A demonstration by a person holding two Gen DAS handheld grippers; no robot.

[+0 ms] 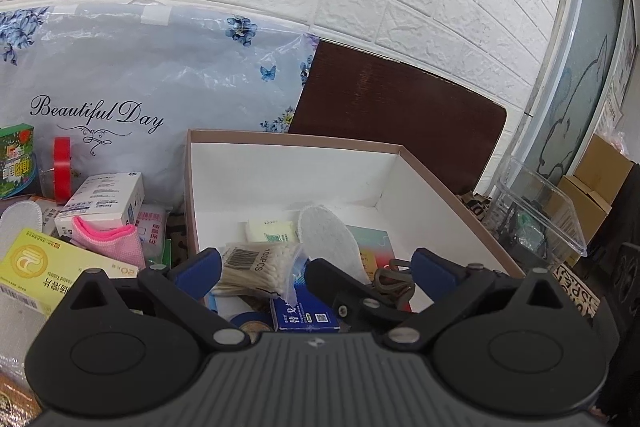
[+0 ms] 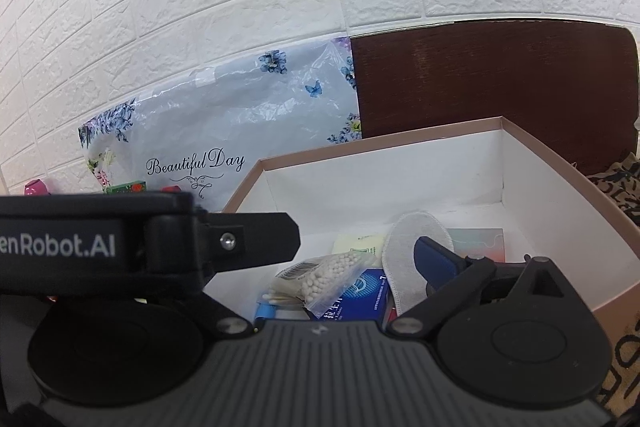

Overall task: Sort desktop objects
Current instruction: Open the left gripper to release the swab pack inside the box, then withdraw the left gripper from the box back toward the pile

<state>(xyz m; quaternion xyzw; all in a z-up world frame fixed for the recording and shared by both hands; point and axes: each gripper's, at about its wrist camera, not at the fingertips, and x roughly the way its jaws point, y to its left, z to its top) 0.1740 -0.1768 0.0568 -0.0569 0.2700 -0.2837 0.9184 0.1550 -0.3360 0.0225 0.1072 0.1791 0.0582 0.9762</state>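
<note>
A pink-rimmed cardboard box point(image 1: 280, 137) point(image 2: 560, 163) with a white inside stands ahead in both views. In it lie a bag of cotton swabs point(image 1: 256, 267) point(image 2: 324, 275), a white insole-shaped pad point(image 1: 332, 243) point(image 2: 412, 243), a blue carton point(image 1: 304, 313) point(image 2: 364, 295), a pale yellow packet point(image 1: 272, 231) and a colourful card point(image 1: 374, 247). My left gripper point(image 1: 316, 267) hangs open over the box's near end, with the swab bag lying below between its blue pads point(image 1: 200, 267). My right gripper point(image 2: 320, 263) is beside it and open. Only its right finger shows, because the left gripper's body point(image 2: 100, 247) hides the other.
Left of the box lies a heap with a white carton point(image 1: 104, 203), pink cloth point(image 1: 112, 239), yellow medicine box point(image 1: 48, 267) and red tape roll point(image 1: 62, 167). A flowered plastic bag point(image 1: 120, 87) and a dark brown board point(image 1: 400, 107) lean on the wall. A clear plastic tub point(image 1: 540, 211) stands to the right.
</note>
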